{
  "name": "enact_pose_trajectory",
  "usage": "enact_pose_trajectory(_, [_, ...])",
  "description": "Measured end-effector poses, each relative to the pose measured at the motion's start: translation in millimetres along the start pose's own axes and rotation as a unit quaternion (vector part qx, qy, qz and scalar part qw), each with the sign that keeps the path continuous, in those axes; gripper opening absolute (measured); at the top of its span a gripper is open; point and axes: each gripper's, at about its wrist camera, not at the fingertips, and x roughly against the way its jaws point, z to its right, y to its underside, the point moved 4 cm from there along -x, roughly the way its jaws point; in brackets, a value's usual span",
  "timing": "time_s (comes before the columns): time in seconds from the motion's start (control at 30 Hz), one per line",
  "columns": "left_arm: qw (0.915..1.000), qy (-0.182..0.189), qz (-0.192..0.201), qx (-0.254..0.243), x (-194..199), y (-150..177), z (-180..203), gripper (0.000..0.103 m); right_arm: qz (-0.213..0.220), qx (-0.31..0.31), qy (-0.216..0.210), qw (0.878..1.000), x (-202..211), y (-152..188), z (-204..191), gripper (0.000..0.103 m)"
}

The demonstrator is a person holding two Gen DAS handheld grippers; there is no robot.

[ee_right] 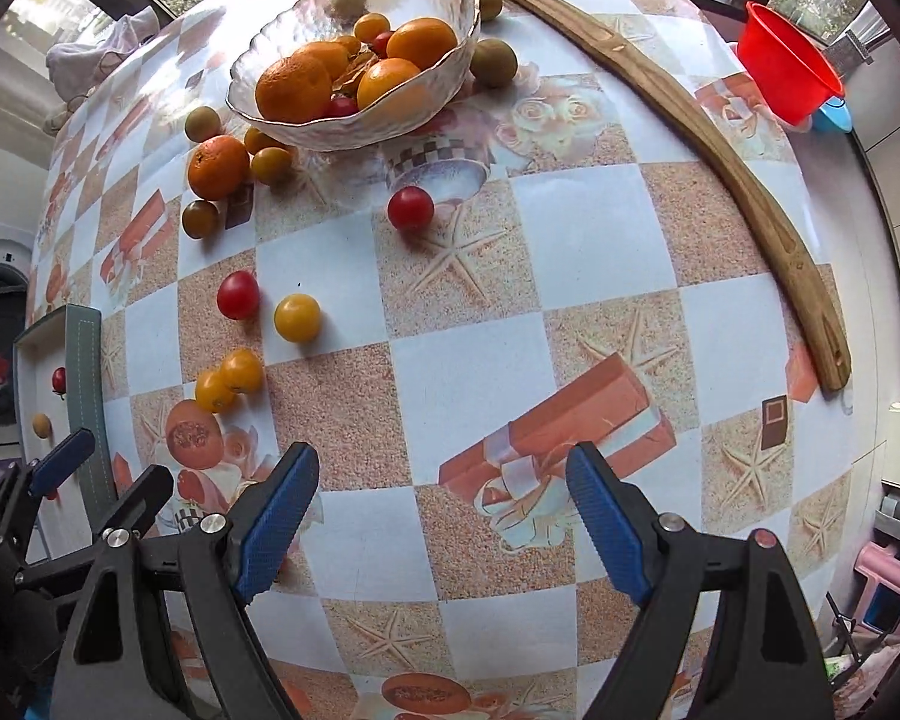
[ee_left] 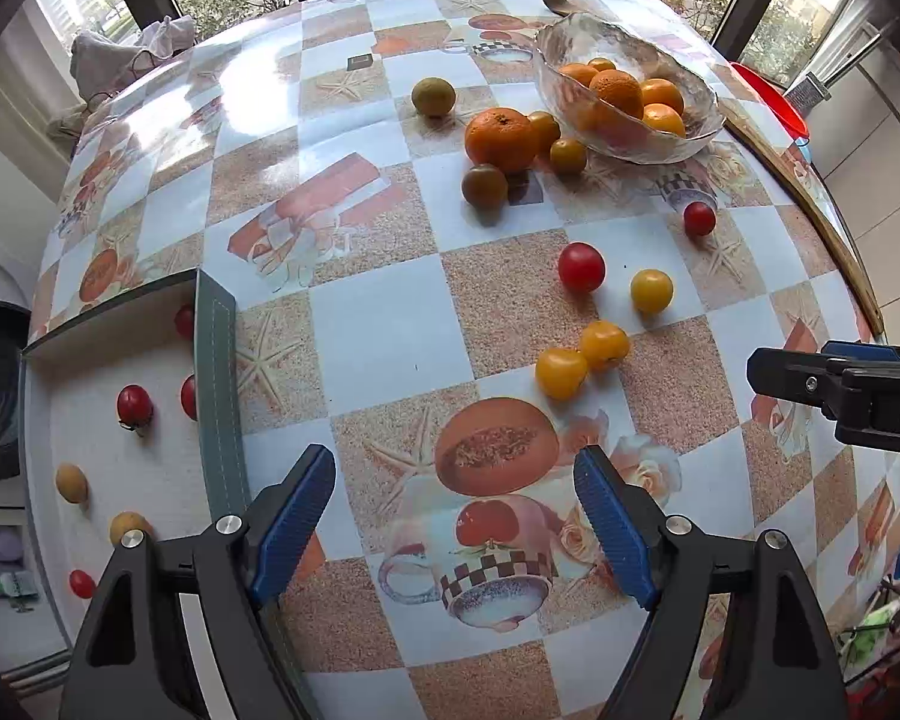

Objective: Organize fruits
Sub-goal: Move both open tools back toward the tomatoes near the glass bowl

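Observation:
Loose fruit lies on the patterned tablecloth: a big orange (ee_left: 501,138), greenish-brown small fruits (ee_left: 484,184), red cherry tomatoes (ee_left: 581,266) and yellow ones (ee_left: 561,372). A glass bowl (ee_left: 684,138) at the back holds oranges (ee_right: 294,87). At the left a white tray (ee_left: 168,498) holds red tomatoes (ee_left: 134,405) and small tan fruits. My left gripper (ee_left: 456,528) hangs open over the cloth just right of the tray, nothing between its fingers. My right gripper (ee_right: 441,516) is open above bare cloth, well right of the yellow tomatoes (ee_right: 228,381).
A curved wooden piece (ee_right: 720,138) runs along the table's right edge. A red plastic tub (ee_right: 789,69) stands beyond it. Crumpled cloth (ee_left: 132,54) lies at the far left corner by the window. The right gripper's body (ee_left: 852,390) shows at the left wrist view's right edge.

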Motion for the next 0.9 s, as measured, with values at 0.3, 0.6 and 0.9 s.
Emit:
enact_pose_trajectory(0.3, [1.0,0.004,0.008,-0.003,-20,-14,15,0.083,0.026,0.027,0.005,0.999,-14,-39,-3,0.072])
enact_pose_trajectory(0.6, [0.9999,0.008,0.011,0.006,-31,-22,20,0.077,0.045,0.05,0.012,0.998,-30,-70,-23,0.069])
enact_pose_trajectory(0.9, [0.9995,0.014,0.02,-0.017,-29,-16,36,0.047,0.062,0.064,0.029,0.996,-33,-89,-41,0.026])
